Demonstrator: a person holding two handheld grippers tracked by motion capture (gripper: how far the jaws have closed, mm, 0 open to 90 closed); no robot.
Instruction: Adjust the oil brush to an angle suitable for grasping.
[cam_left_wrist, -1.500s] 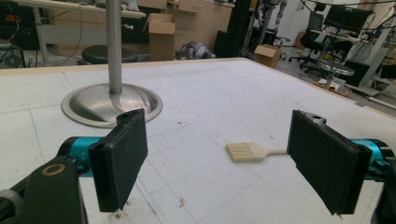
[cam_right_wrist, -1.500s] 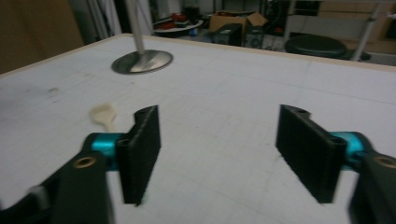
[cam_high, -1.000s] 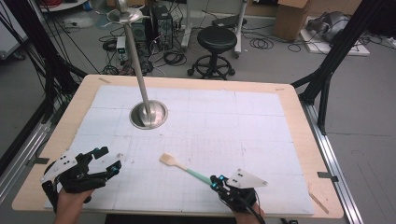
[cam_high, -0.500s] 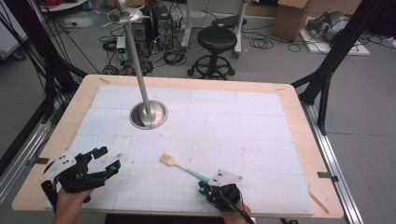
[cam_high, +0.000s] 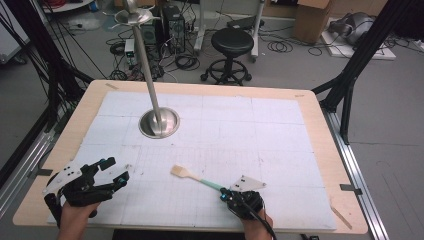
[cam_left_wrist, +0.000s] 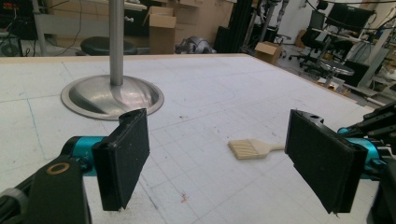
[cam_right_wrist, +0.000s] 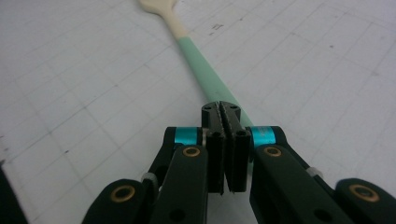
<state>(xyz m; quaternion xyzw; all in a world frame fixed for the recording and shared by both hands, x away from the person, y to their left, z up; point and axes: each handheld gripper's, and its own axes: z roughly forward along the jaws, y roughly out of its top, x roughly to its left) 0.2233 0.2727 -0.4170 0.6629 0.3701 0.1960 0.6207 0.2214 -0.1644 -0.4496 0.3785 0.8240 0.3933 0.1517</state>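
Note:
A brush (cam_high: 195, 178) with a pale head and a mint-green handle lies flat on the white gridded mat (cam_high: 280, 140), near the front middle. My right gripper (cam_high: 226, 194) is shut, its tips at the handle's near end. In the right gripper view the jaws (cam_right_wrist: 226, 109) are pressed together over the end of the handle (cam_right_wrist: 201, 60); I cannot tell whether they touch it. My left gripper (cam_high: 116, 171) rests at the front left, open and holding nothing. In its own view (cam_left_wrist: 219, 135) the brush head (cam_left_wrist: 252, 149) lies farther off between the jaws.
A metal stand with a round domed base (cam_high: 159, 122) and a tall pole rises at the mat's back left, also in the left gripper view (cam_left_wrist: 112, 95). The wooden table rim (cam_high: 330, 150) frames the mat. A black stool (cam_high: 232, 42) and cables lie beyond the table.
My right gripper has shifted a little left and forward, towards the handle's end. The brush and my left gripper have stayed put.

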